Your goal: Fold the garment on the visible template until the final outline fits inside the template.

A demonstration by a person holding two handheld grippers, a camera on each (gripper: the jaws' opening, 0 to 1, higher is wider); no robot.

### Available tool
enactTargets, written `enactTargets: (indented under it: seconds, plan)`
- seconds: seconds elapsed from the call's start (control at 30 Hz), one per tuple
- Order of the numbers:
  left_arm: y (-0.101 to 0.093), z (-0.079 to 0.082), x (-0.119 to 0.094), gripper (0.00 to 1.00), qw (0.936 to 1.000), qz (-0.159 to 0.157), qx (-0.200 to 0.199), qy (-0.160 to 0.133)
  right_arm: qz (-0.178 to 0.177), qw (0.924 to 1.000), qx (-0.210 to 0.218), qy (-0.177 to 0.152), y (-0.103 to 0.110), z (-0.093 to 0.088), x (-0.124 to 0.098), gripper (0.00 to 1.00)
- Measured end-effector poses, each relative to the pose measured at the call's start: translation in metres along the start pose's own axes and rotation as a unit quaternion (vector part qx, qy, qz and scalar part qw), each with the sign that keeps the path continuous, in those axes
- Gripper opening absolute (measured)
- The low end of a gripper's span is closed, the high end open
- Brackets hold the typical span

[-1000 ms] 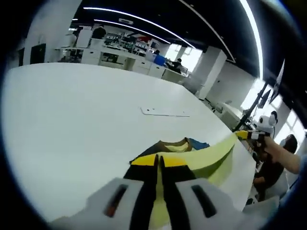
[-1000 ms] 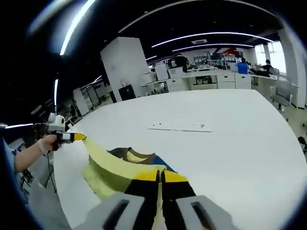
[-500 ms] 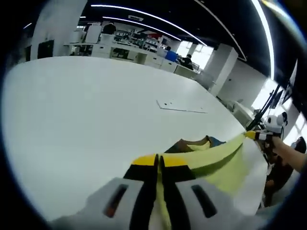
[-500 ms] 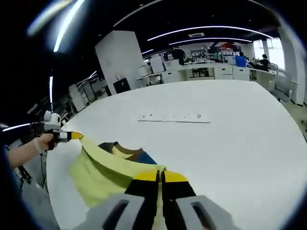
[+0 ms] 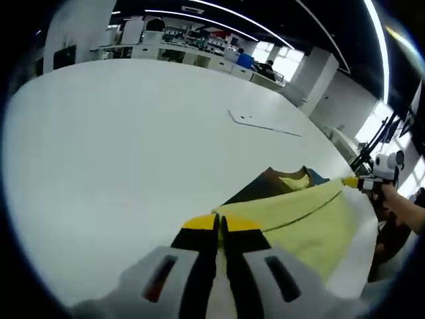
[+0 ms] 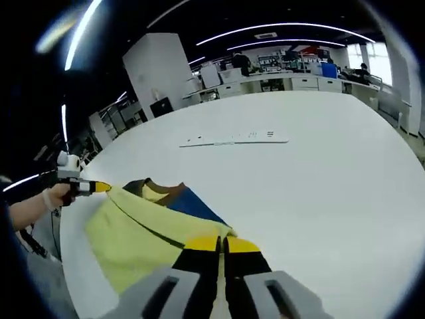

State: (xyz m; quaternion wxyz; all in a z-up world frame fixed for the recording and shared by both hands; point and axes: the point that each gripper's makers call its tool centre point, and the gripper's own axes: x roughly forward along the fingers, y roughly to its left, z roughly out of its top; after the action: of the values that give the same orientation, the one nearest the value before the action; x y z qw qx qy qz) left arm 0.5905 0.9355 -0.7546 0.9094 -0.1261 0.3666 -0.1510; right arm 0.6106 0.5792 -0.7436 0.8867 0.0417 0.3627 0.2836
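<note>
Two grippers, the left gripper point(image 5: 220, 226) and right gripper point(image 6: 221, 244), each pinched a corner of the yellow garment point(image 5: 312, 216) above the white table point(image 5: 119, 133), hiding its brown and blue parts; the flat template point(image 6: 234, 139) lay well beyond, its outline unclear.

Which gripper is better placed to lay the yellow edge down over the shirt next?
Neither alone, probably: the left gripper and right gripper each pinch one end of the shirt's taut yellow edge, so both should lower together.

Bright ceiling strip lights point(image 5: 219, 8), fisheye-warped edges, slight blur
</note>
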Motion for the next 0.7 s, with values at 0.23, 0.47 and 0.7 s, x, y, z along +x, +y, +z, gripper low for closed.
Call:
enactTargets:
  seconds: [0.23,0.47,0.7]
  plan:
    - [0.004,-0.010,0.004,0.00,0.9999,0.003,0.003,0.014,-0.005,0.9999,-0.002,0.014,-0.001,-0.010,0.004,0.00]
    - [-0.002,-0.007,0.001,0.12,0.9996,-0.013,0.025,0.008,0.017,0.9992,-0.035,0.004,0.006,-0.005,-0.001,0.00]
    - [-0.012,0.004,-0.017,0.33,0.9976,-0.052,0.042,-0.018,0.020,0.9994,-0.028,-0.011,0.006,-0.001,-0.010,0.19]
